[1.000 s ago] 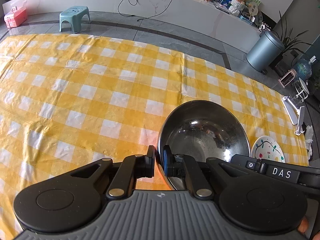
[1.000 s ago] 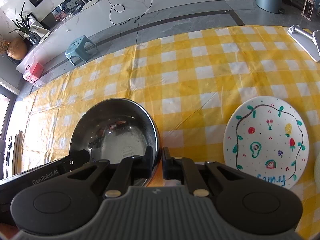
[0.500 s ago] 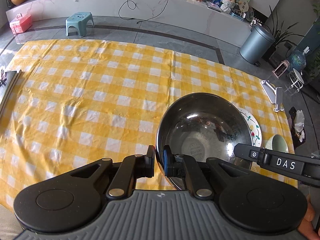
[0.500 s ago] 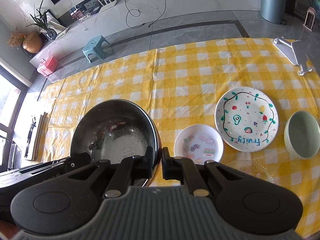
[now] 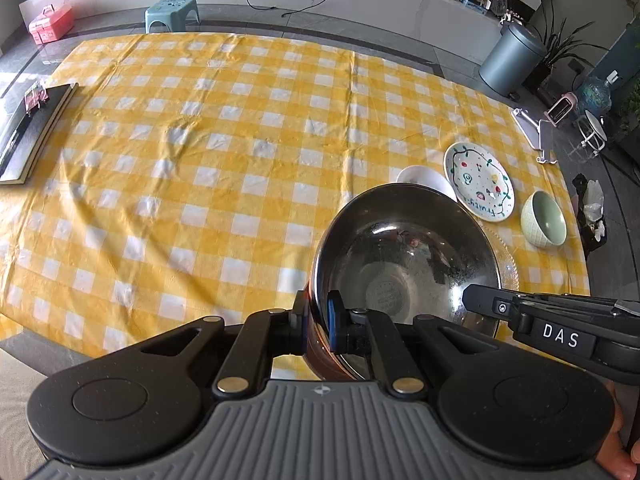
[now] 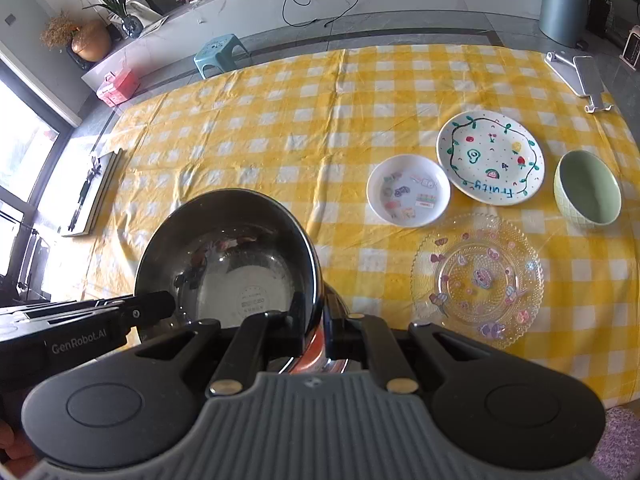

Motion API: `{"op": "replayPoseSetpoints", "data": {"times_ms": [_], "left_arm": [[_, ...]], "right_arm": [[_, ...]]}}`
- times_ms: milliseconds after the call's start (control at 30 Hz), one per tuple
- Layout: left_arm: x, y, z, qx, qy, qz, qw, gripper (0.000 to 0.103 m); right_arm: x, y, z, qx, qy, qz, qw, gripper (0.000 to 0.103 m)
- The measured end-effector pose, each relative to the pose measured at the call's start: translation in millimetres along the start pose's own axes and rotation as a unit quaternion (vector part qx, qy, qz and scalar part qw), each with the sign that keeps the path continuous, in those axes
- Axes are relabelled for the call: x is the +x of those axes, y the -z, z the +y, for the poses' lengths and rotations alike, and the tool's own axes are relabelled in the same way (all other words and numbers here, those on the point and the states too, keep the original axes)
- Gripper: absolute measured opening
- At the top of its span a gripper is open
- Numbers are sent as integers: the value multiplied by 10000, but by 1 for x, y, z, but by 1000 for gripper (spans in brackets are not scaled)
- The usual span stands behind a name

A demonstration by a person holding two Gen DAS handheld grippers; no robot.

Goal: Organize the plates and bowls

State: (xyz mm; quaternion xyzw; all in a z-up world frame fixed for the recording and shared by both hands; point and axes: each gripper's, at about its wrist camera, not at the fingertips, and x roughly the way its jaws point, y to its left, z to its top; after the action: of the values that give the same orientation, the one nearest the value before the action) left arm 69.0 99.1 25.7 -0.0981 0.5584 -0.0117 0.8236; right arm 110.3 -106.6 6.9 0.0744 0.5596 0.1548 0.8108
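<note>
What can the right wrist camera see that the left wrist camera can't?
Only the right wrist view shows the whole clear patterned glass plate and the stickers inside the small white dish.

Only the left wrist view shows the blue water jug beyond the cloth's far corner.

Both show the shiny steel bowl, pinched by the left gripper and right gripper, plus the white fruit-painted plate, pale green bowl and yellow checked tablecloth.

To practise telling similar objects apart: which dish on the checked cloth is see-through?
The clear glass plate, nearest the camera; the yellow checks show through it. The small plate and "Fruity" plate are opaque white.
</note>
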Motion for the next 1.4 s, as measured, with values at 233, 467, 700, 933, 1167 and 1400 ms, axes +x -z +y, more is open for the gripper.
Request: {"op": "replayPoseSetpoints", "data": {"times_ms": [233,467,700,933,1167,1400], "left_arm": [[21,17,3,-26,-50,299,9995,9],[42,18,0,20,-107,414,9991,9],[54,18,-4,120,-194,522,9984,8],[62,18,-2,106,-262,551,9981,8],[65,17,1,60,-233,536,9983,8],[57,17,-1,133,-102,427,9989,22]], "right_arm": [[20,16,-1,-154,158,263,9994,6],[38,17,-9,-112,258,407,9988,6],[50,16,-16,-47,249,534,9982,6],[59,17,-16,-36,245,595,9979,6],[64,19,-16,-36,250,601,9979,8],[54,18,-14,-51,60,493,9988,21]]}}
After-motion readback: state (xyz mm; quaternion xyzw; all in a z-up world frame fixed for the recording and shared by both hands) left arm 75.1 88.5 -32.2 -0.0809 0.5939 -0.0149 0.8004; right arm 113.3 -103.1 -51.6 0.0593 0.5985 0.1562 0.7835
